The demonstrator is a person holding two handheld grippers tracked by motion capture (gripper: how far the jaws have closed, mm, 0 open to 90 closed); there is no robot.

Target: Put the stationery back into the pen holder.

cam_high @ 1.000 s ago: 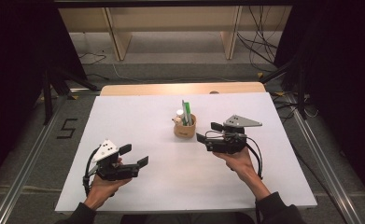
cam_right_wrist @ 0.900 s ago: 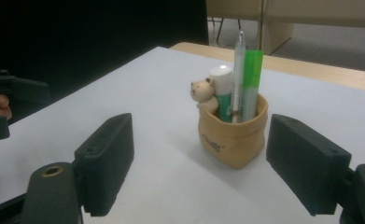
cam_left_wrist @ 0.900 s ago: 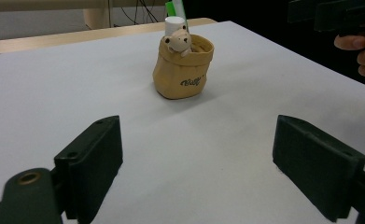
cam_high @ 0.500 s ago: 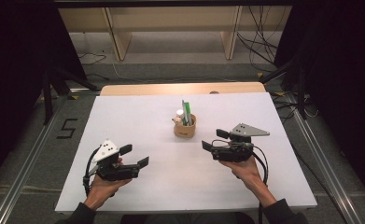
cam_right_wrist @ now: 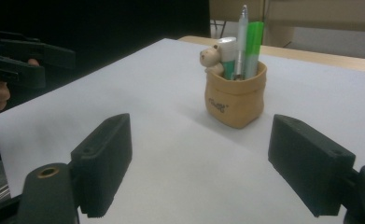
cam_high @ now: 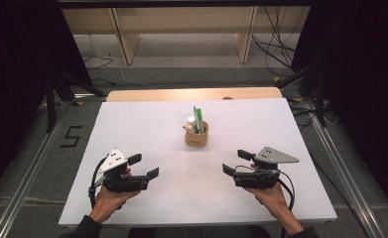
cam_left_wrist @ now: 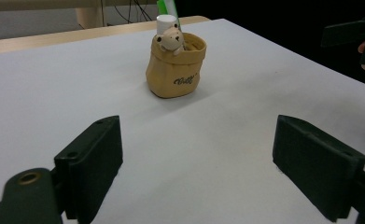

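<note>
Overhead, white table [cam_high: 132,124], dark room, grey floor [cam_high: 28,148]

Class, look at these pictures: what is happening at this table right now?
A person holds a claw in each hand over a white table. The left claw and right claw are both open and hold nothing. Between them, farther back, stands a small tan pen holder with a bear figure, holding a green marker and pens, untouched.
</note>
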